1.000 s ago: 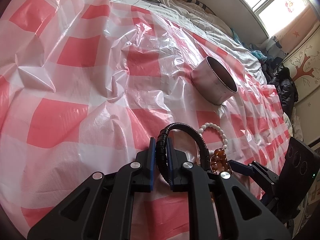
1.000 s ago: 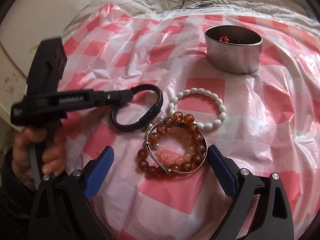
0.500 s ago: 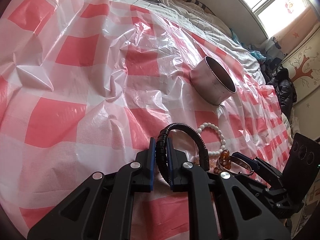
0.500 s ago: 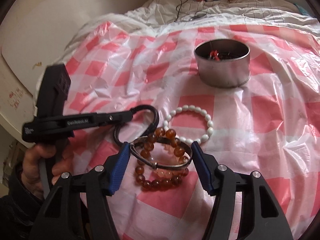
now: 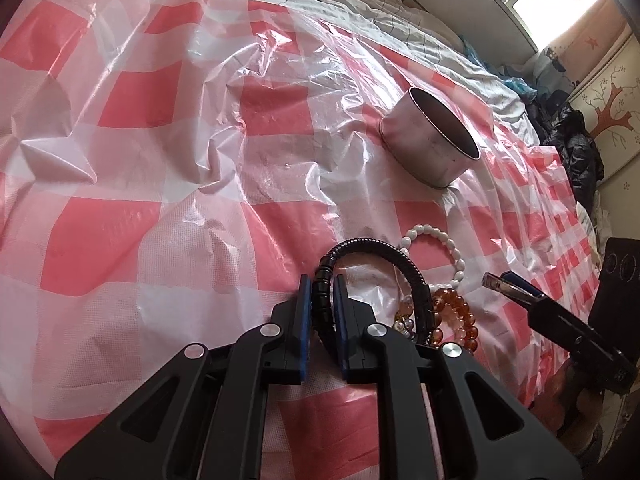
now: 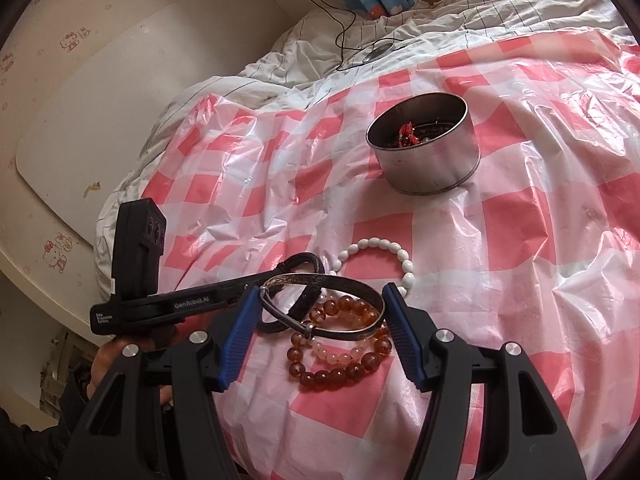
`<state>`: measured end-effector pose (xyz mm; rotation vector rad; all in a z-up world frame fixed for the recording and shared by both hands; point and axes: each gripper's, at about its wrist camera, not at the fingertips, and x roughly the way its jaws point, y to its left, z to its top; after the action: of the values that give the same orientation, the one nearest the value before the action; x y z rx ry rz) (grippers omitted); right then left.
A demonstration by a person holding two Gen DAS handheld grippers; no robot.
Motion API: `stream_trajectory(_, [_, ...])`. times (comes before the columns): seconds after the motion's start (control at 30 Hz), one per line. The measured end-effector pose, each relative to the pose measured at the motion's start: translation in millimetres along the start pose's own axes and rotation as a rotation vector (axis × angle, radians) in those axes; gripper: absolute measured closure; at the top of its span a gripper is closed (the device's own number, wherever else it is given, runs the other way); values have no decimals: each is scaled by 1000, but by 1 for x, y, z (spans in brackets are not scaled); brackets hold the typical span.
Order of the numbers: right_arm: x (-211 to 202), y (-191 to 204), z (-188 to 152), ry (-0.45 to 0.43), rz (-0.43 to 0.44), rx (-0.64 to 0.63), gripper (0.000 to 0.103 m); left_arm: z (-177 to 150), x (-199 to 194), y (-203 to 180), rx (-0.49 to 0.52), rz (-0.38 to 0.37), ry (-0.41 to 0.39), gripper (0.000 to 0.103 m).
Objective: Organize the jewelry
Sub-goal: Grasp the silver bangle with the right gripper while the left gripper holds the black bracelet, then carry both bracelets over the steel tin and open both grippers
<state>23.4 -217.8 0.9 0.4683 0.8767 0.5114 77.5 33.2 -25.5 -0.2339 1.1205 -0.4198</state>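
I am pinching the black cord bracelet (image 5: 320, 300) between the blue pads of my left gripper (image 5: 320, 312), low in the middle of the left wrist view; its loop is arching up and to the right over the checked plastic sheet (image 5: 160, 160). My right gripper (image 6: 318, 332) has just been closing, and its pads are now pressing on both ends of the silver bangle (image 6: 340, 284), lower centre of the right wrist view. Under the bangle the amber bead bracelet (image 6: 340, 372) is lying on the sheet, with a pale pink bead strand (image 6: 340, 356) inside it. Just above them the white bead bracelet (image 6: 376, 260) is resting flat. The metal tin (image 6: 428, 160) is standing in the upper right, holding some red and dark pieces.
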Motion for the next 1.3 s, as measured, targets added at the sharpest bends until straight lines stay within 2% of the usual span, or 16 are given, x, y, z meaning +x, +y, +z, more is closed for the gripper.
stream_trajectory(0.13, [-3, -7, -1, -11, 38, 48, 42, -4, 3, -14, 94, 78, -5, 92])
stream_trajectory(0.2, [-6, -12, -1, -23, 71, 79, 42, -5, 1, -18, 130, 93, -14, 93])
stream_trajectory(0.3, [-12, -21, -1, -50, 131, 138, 42, -4, -8, -16, 111, 23, -21, 95])
stream_trajectory(0.37, [-17, -28, -1, -74, 180, 184, 42, -3, -14, -10, 55, -85, -13, 95])
stream_trajectory(0.5, [-25, -41, 2, -125, 269, 267, 42, 2, -25, -7, -7, -230, -20, 95])
stream_trajectory(0.63, [-30, -56, 8, -165, 341, 345, 42, 18, -31, -14, -37, -313, -40, 95])
stream_trajectory(0.73, [-31, -67, 18, -196, 382, 391, 42, 39, -29, -28, -21, -295, -73, 95])
stream_trajectory(0.87, [-33, -74, 42, -259, 382, 399, 42, 76, -13, -52, 32, -211, -111, 95])
stream_trajectory(1.03, [-28, -79, 73, -286, 316, 354, 42, 121, 16, -85, 119, -92, -163, 95])
stream_trajectory(1.17, [-11, -89, 99, -290, 268, 328, 42, 142, 45, -101, 178, -25, -139, 94])
stream_trajectory(1.3, [13, -89, 119, -257, 172, 255, 42, 150, 50, -84, 96, -39, -101, 87])
